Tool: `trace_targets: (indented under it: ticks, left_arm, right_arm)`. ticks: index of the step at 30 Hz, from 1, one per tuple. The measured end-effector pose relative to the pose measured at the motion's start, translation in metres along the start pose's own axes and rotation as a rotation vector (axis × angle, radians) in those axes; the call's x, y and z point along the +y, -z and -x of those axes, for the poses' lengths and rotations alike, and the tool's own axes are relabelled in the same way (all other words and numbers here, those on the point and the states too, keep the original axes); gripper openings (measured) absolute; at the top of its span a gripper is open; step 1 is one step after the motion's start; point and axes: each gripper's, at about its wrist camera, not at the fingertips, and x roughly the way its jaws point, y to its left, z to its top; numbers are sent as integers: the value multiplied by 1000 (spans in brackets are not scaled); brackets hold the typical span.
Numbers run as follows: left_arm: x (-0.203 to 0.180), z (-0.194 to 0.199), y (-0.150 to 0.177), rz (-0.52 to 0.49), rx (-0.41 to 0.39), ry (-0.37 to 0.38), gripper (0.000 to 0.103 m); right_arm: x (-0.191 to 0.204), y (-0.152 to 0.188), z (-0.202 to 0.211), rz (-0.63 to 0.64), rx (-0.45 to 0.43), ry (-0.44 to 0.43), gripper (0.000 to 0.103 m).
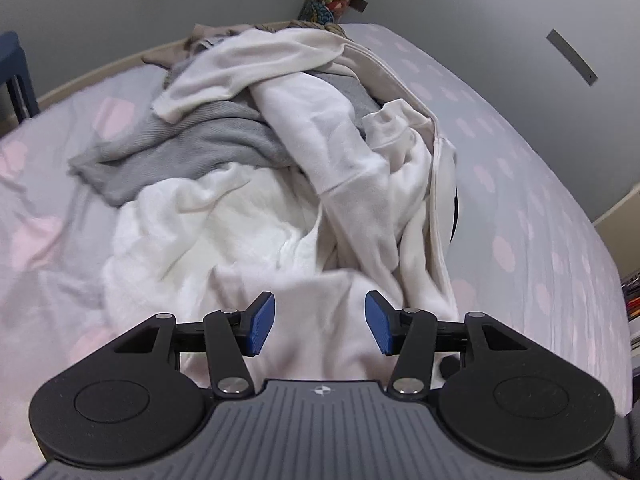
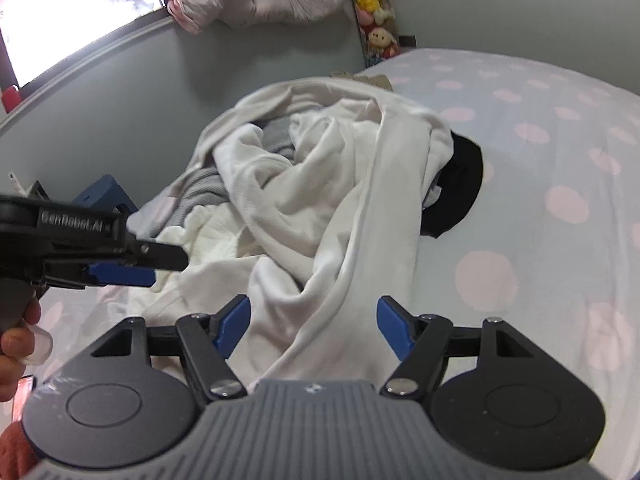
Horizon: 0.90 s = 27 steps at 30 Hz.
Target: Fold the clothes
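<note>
The left gripper (image 1: pixel 320 322) hangs over the near left part of the pile (image 1: pixel 260 168) of clothes on the bed (image 1: pixel 540 200), jaws spread and holding nothing, apparently placed to pick 1 garment off the heap. The right gripper (image 2: pixel 314 330) straddles a long white garment (image 2: pixel 360 240) draped down the pile's right side, jaws likewise apart and empty, probably aligned to pinch that hanging edge. No fold is started: grey, white and black (image 2: pixel 460 188) items remain tangled.

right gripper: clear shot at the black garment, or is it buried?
Probably yes. The right gripper is open, and the black garment pokes out from the pile's right side onto bare bedsheet. Only its inner edge sits under the white top.
</note>
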Motion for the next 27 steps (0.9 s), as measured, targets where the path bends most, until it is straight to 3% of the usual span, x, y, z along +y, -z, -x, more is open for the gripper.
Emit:
trace_targets:
  ticks: [3, 7, 8, 9, 12, 13, 14, 21, 27]
  left_arm:
    - [-9, -18, -17, -10, -8, 17, 52]
    - [-17, -47, -33, 10, -2, 32, 54]
    - [-19, -55, -35, 12, 7, 24, 48]
    - [-20, -61, -37, 10, 16, 12, 33]
    - [-24, -69, -39, 9, 5, -3, 17]
    - [-26, -67, -38, -1, 0, -5, 14]
    - [-29, -64, -36, -17, -8, -9, 9]
    - [-48, -22, -24, -93, -55, 8, 7]
    - [-76, 41, -12, -151, -133, 76, 7]
  right_arm:
    - [-5, -5, -19, -13, 16, -2, 72]
    - [-12, -8, -35, -34, 30, 2, 62]
    - [-14, -8, -38, -39, 35, 1, 57]
    - [-15, -8, -39, -43, 40, 1, 54]
    - [-18, -7, -40, -38, 48, -8, 33]
    - [-19, -6, -37, -36, 46, -9, 24]
    - [-21, -6, -35, -33, 44, -2, 22]
    - [-26, -7, 6, -41, -37, 47, 18]
    - [-44, -7, 85, -64, -172, 136, 18]
